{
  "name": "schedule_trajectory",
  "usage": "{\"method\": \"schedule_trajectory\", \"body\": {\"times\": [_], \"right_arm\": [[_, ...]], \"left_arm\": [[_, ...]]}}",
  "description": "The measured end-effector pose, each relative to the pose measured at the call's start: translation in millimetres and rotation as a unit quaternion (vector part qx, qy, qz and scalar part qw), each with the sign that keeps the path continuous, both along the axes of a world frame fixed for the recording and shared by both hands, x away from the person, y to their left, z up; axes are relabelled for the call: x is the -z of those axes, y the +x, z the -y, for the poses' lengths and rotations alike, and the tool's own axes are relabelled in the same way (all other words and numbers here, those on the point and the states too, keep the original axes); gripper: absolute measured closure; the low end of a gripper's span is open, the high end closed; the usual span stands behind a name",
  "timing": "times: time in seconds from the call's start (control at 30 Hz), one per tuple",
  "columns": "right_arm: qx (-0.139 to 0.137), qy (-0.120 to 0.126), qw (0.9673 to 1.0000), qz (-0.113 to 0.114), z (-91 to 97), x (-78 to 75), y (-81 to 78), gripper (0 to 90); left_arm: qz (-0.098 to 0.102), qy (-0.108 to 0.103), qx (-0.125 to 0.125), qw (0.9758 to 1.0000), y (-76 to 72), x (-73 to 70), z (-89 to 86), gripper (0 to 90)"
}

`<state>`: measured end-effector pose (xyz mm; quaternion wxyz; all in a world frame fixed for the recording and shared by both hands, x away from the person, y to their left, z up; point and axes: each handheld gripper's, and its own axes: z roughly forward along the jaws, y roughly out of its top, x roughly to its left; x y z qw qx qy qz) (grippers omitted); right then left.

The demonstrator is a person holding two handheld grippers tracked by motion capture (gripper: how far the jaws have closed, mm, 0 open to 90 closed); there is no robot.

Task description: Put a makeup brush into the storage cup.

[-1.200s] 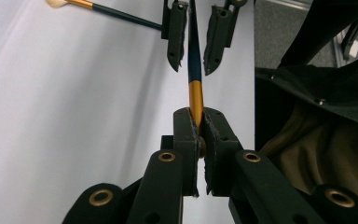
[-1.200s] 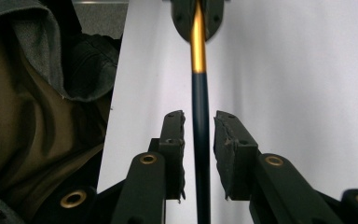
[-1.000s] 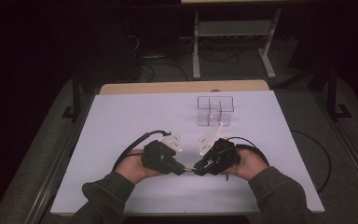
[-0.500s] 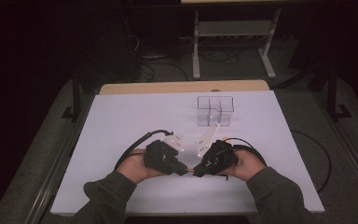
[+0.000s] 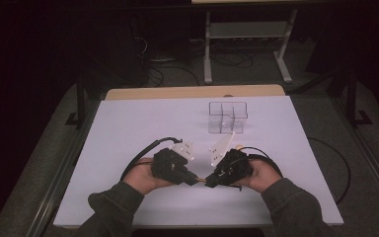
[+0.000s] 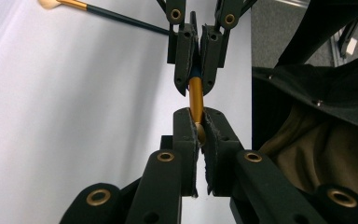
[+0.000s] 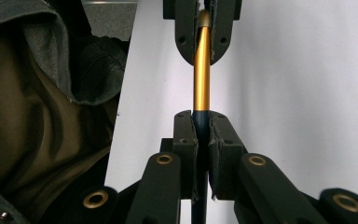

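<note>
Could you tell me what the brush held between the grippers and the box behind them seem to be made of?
Brush: gold section looks like polished metal, given its sheen; the dark handle seems lacquered, perhaps wood. Compartment box: see-through, probably clear plastic, possibly glass.

A: What does the person wear?
B: Olive-green sleeves (image 5: 113,202) with dark cuffs.
A: And the tools?
B: Each gripper (image 5: 193,178) is black, with brass-ringed screw holes, a grey plate (image 5: 183,149) and a black cable (image 5: 138,158).
</note>
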<state>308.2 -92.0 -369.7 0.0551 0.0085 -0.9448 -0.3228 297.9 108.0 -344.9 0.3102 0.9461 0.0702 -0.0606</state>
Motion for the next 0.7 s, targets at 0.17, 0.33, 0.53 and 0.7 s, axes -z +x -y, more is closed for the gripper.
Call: {"method": "schedule_trajectory", "body": {"times": [0.17,0.33,0.53,0.7], "right_arm": [[0.005,-0.003,1.0,-0.003,-1.9,0.5,0.2,78.2],[0.005,-0.004,1.0,-0.002,-2.8,-0.6,-0.4,75.0],[0.005,-0.009,0.9999,0.0,-4.6,-0.9,-1.0,79.0],[0.001,-0.012,0.9999,-0.005,-6.6,0.3,-0.9,81.9]], "left_arm": [[-0.001,-0.002,-0.006,1.0,-0.2,0.3,-0.6,84.5],[-0.001,0.013,-0.001,0.9999,0.0,2.0,1.0,84.6],[-0.001,0.019,0.003,0.9998,-1.1,3.0,3.2,84.6],[0.002,0.018,0.005,0.9998,-1.2,2.4,3.2,84.5]]}}
